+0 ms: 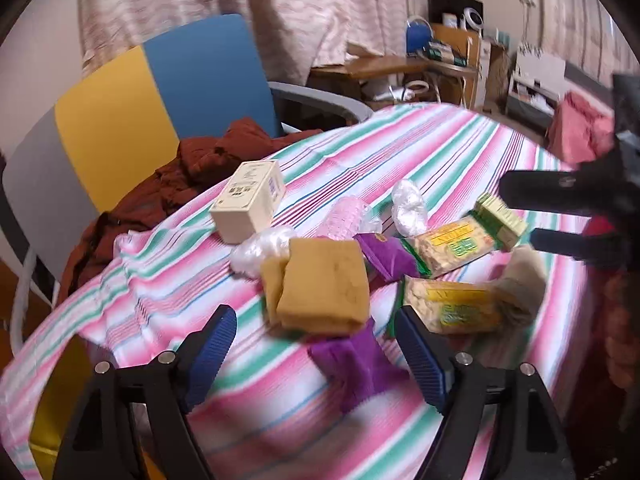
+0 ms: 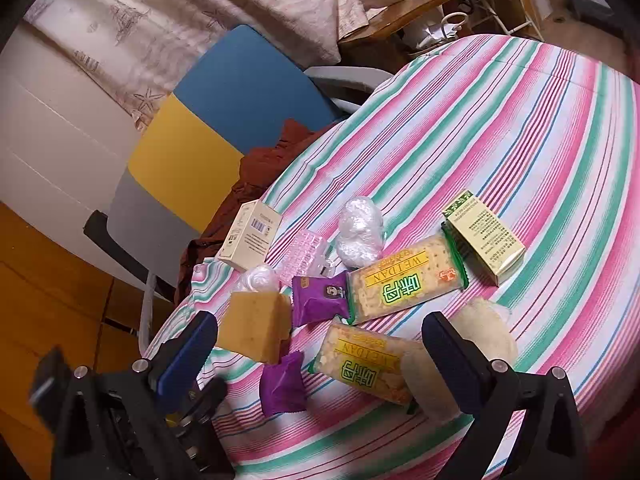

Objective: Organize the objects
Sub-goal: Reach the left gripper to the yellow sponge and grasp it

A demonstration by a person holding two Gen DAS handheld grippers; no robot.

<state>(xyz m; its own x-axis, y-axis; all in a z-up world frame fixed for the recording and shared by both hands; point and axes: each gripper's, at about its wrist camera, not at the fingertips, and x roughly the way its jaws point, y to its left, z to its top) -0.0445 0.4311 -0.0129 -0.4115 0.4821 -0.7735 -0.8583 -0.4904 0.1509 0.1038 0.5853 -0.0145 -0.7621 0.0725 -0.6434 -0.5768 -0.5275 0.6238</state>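
A heap of small items lies on the striped tablecloth [image 1: 440, 140]. My left gripper [image 1: 316, 344] is open, a mustard sponge [image 1: 320, 284] and a purple packet [image 1: 356, 364] lying just beyond its blue pads. My right gripper [image 2: 320, 348] is open too, hovering over a cracker pack [image 2: 360, 364] beside a pale round bun [image 2: 484, 332]. It enters the left wrist view from the right [image 1: 520, 216]. Farther off are a second cracker pack [image 2: 404, 280], a green-gold box [image 2: 484, 240], a cream box [image 1: 248, 200], a pink bubbled piece [image 2: 306, 256] and white plastic wads [image 2: 358, 232].
A chair [image 1: 160, 92] with a blue, yellow and grey back stands at the table's left edge, a rust-brown garment [image 1: 192, 172] piled on its seat. A wooden desk [image 1: 384, 66] with clutter stands behind. The far half of the cloth [image 2: 520, 120] is bare.
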